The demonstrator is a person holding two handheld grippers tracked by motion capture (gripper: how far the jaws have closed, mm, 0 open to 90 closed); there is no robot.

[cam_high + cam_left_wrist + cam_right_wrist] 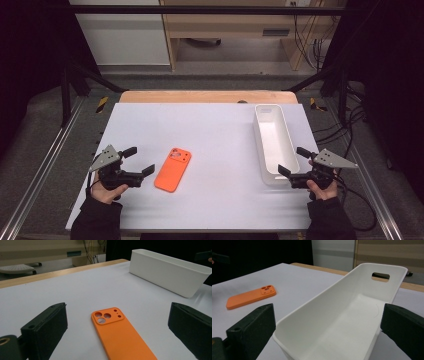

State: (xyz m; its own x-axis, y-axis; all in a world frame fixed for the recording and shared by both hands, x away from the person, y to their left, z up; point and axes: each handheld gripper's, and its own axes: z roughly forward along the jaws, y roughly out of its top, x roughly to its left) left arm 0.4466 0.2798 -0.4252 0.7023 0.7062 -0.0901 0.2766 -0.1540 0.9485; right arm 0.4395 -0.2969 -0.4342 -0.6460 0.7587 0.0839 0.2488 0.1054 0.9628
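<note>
- One flat orange silicone phone case (173,169) is seen lying on the white table (210,135), left of centre and near the front edge.
- Its long axis runs near-to-far with a slight tilt to the right, the camera cutouts at the far end.
- One long white plastic bin (274,142) is placed at the right.
- The left gripper (141,163) is held open beside the case; the right gripper (295,161) is held open at the bin's near end.

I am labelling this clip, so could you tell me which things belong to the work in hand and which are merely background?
In hand: orange phone case, white bin, left gripper, right gripper.
Background: wooden desk, cables.
</note>
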